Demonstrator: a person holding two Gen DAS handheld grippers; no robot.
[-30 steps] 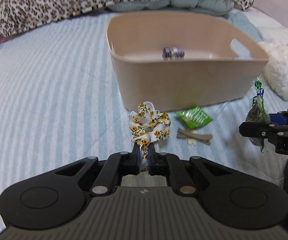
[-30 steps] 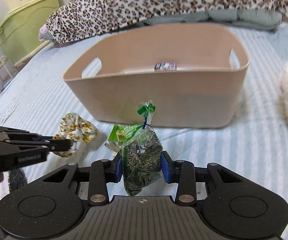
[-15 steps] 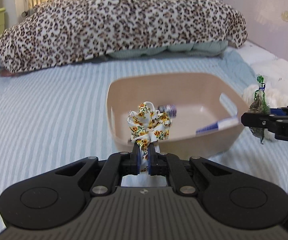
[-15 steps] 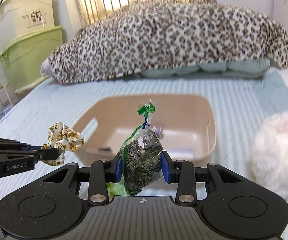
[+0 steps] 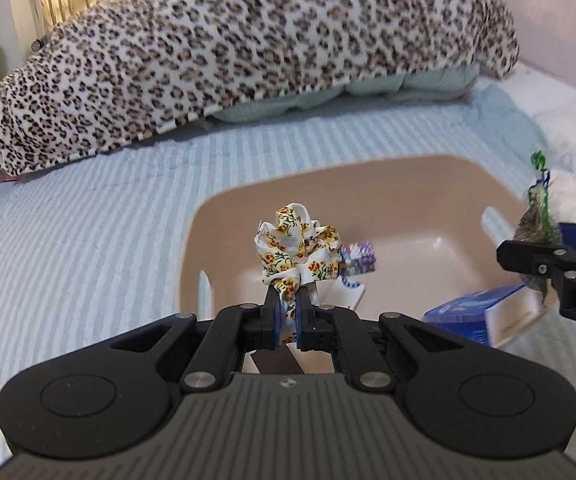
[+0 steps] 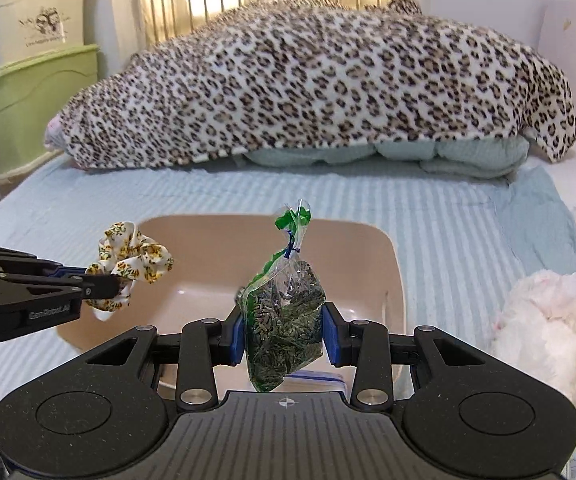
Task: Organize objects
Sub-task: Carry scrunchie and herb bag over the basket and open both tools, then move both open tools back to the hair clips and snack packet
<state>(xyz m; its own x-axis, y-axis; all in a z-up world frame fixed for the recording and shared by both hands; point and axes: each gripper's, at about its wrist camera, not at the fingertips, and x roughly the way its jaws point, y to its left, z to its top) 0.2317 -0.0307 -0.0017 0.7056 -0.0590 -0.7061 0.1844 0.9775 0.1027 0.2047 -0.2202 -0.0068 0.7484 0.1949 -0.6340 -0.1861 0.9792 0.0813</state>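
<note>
Left wrist view: the left hand-held gripper (image 5: 286, 312), low centre, is pinched nearly closed on the scrunchie (image 5: 298, 246). The bin (image 5: 191, 240) fills mid-frame directly beyond and below the fingertips, so the drop looks straight down. A blue box (image 5: 484, 312) lies inside at lower right.

Right wrist view: the right hand-held gripper (image 6: 283, 334) is clamped partway on the herb bag (image 6: 281, 316), which stands upright, knot uppermost. The bin (image 6: 394, 276) sits just behind and beneath it. Both loads seem equally near the opening.
</note>
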